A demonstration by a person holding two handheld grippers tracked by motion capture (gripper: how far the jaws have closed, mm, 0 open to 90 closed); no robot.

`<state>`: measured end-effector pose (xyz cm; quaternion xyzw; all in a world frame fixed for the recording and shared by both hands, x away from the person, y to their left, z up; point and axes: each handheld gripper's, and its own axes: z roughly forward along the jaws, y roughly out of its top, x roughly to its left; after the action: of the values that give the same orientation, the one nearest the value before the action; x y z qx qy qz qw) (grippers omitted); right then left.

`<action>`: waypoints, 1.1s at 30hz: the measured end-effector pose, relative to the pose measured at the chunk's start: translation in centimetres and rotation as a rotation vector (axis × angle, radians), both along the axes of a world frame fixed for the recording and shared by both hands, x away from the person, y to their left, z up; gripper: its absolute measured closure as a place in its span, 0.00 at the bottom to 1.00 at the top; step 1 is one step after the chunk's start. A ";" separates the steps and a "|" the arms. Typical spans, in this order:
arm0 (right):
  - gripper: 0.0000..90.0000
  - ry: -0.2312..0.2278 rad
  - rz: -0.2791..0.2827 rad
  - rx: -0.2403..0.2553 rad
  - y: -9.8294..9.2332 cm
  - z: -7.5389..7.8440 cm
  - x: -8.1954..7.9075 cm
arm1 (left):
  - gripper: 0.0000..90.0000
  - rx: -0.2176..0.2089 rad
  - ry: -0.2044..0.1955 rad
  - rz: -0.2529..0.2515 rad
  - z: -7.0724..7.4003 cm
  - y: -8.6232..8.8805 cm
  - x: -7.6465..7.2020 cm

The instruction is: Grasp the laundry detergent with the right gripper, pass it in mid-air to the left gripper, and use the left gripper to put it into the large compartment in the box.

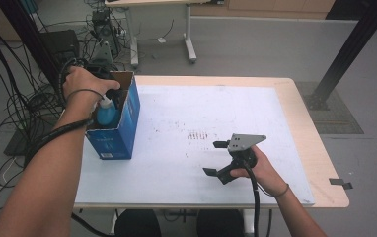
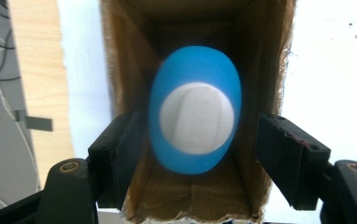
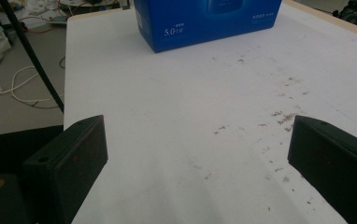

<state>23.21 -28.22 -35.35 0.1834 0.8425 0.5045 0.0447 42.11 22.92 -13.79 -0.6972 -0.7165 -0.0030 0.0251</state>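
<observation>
Blue bottle [image 2: 194, 122] stands upright in the open blue carton [image 1: 127, 121], long axis vertical, directly below the left claw [image 2: 200, 154]; jaws flank it, parted, not pressing. Right claw [image 3: 200, 163] wide, empty, well apart on the worktop [image 1: 216, 113]

Left gripper [image 2: 193, 154]: two blocky black jaws with flat inner faces, each fixed to a black arm by a brass-coloured screw socket; faint reddish specks mark one jaw. Right gripper [image 1: 217, 158]: black body and black jaws, topped by a grey three-cornered plate with small holes; a black cable trails from its rear. Right hand [image 1: 260, 168]: bare forearm, thin dark band at the wrist. Left hand [image 1: 83, 84]: bare forearm, with a black cable looping along it.
</observation>
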 end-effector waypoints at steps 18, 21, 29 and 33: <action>0.05 0.006 -0.021 0.001 -0.5 0.2 0.4 | 0.18 0.001 -0.052 -0.030 4.5 -0.7 -1.1; 0.05 0.004 -0.026 -0.001 -0.7 0.5 0.5 | 0.13 0.005 -0.043 -0.030 5.0 -0.8 -1.0; 0.05 -0.002 -0.036 -0.025 -1.0 1.4 0.8 | 0.10 -0.022 -0.067 -0.068 6.7 -1.1 -1.7; 0.05 0.009 -0.049 -0.044 -1.1 1.8 1.2 | 0.09 -0.043 -0.073 -0.110 6.9 -1.7 -2.0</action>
<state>24.38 -29.31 -33.50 0.2053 0.8488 0.4838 0.0574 40.07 21.18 -6.87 -0.7353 -0.6774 -0.0144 -0.0161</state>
